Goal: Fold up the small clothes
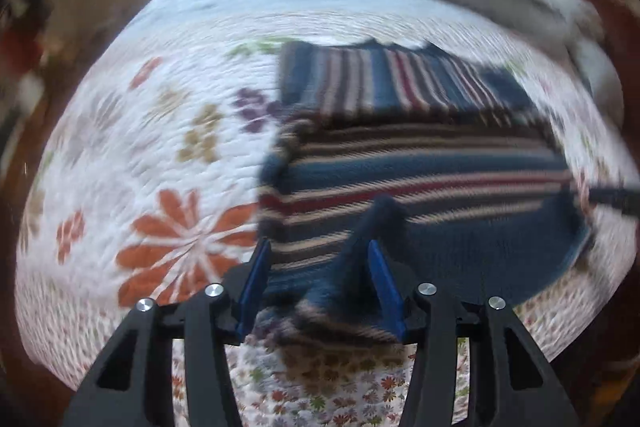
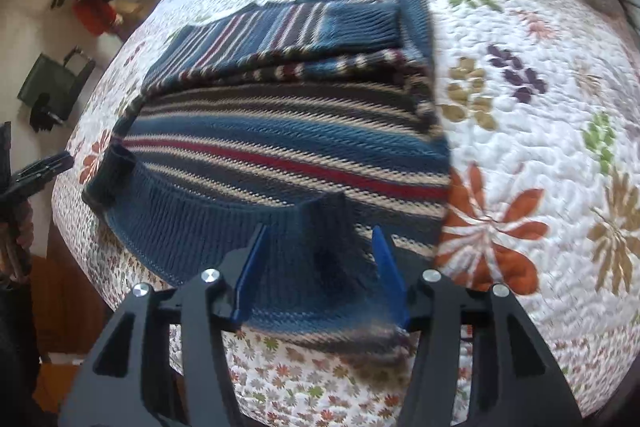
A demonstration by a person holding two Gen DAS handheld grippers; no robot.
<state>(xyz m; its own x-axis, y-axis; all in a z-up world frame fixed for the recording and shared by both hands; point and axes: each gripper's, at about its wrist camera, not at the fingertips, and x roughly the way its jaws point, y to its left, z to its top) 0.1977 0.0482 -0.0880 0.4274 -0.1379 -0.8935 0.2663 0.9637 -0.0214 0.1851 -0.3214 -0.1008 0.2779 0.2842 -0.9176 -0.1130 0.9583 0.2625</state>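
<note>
Knitted wool sweater (image 2: 280, 147) at frame centre looks soft and limp, best pinched at its hem; left gripper (image 1: 320, 287) and right gripper (image 2: 316, 275) stand half open, gripping nothing.

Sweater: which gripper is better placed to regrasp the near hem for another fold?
Probably the right. The right gripper stands open with a raised pinch of the sweater hem centred between its fingers. The left gripper is open too, but its pinch leans against one finger near the corner.
</note>
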